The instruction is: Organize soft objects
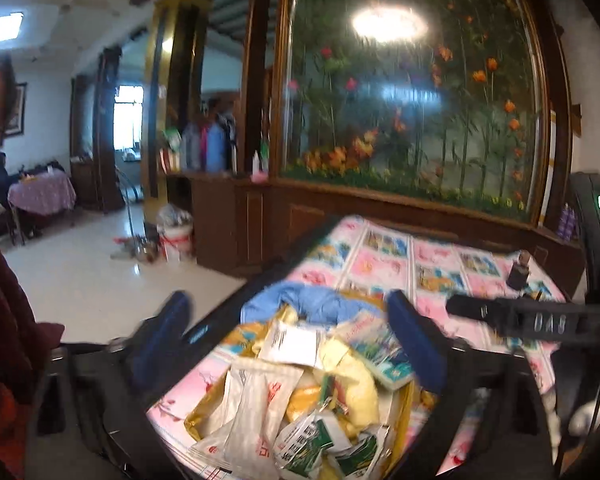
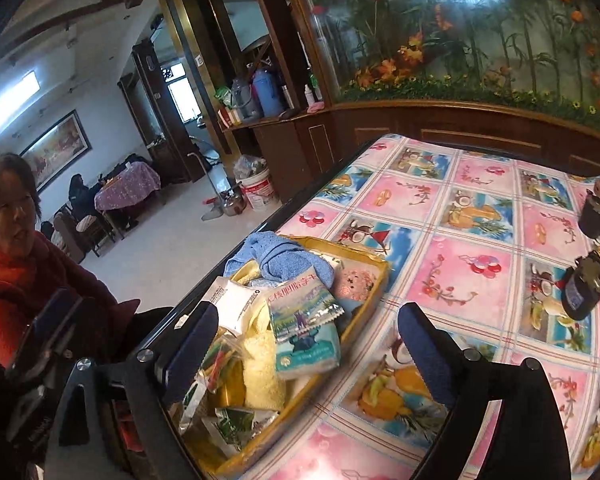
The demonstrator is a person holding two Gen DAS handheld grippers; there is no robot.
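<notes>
A yellow tray (image 2: 374, 280) heaped with soft things sits near the table's left edge: a blue towel (image 2: 276, 256), a yellow cloth (image 2: 262, 364), a green-and-white packet (image 2: 306, 330) and several sachets. The left wrist view shows the same tray (image 1: 198, 420) with the blue towel (image 1: 320, 304), yellow cloth (image 1: 354, 380) and white packets (image 1: 256, 404). My left gripper (image 1: 296, 340) hangs open above the pile, holding nothing. My right gripper (image 2: 312, 348) is open too, its fingers straddling the tray's right side. The right gripper's tip (image 1: 512, 316) pokes in from the right in the left wrist view.
A patterned pink-and-blue cloth (image 2: 460, 208) covers the table. Two dark small bottles (image 2: 594, 210) (image 2: 584, 286) stand and lie at its right. A wooden cabinet with a floral glass panel (image 2: 460, 32) runs behind. A person in red (image 2: 24, 264) sits at left; a white bucket (image 2: 260, 192) stands on the floor.
</notes>
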